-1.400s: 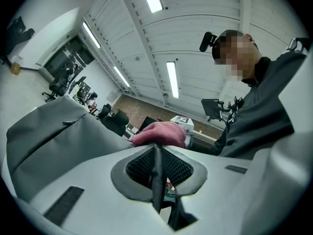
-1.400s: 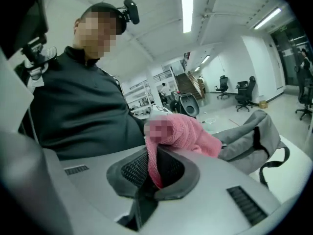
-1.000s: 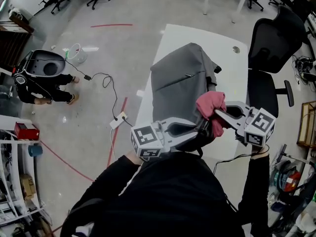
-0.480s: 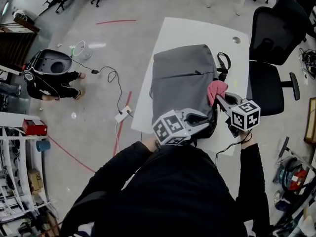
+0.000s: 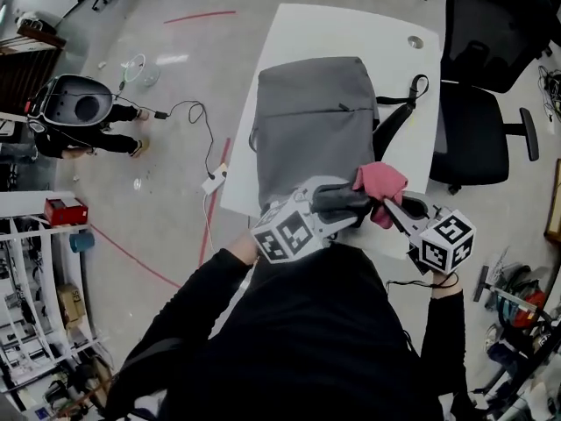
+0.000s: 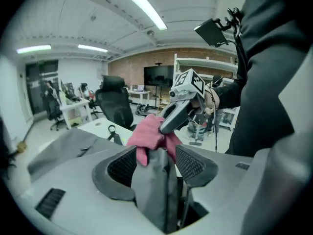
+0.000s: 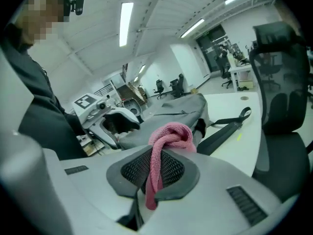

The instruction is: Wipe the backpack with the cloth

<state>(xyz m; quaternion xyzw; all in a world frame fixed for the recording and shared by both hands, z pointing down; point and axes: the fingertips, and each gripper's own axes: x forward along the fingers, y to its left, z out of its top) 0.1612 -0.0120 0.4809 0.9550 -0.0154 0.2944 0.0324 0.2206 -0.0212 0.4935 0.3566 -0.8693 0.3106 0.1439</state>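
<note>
Right tongs (image 7: 156, 168) pinch cloth (image 7: 172, 135), backpack (image 5: 311, 121) flat on table (image 5: 351, 29)

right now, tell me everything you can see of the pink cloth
The pink cloth looks like soft terry, bunched and twisted into a loose wad. The right gripper has its jaws shut on it: the wad bulges past the tips and a narrow tail hangs down between the pads. It is held at the near right corner of the grey backpack; whether it touches the backpack I cannot tell.
</note>
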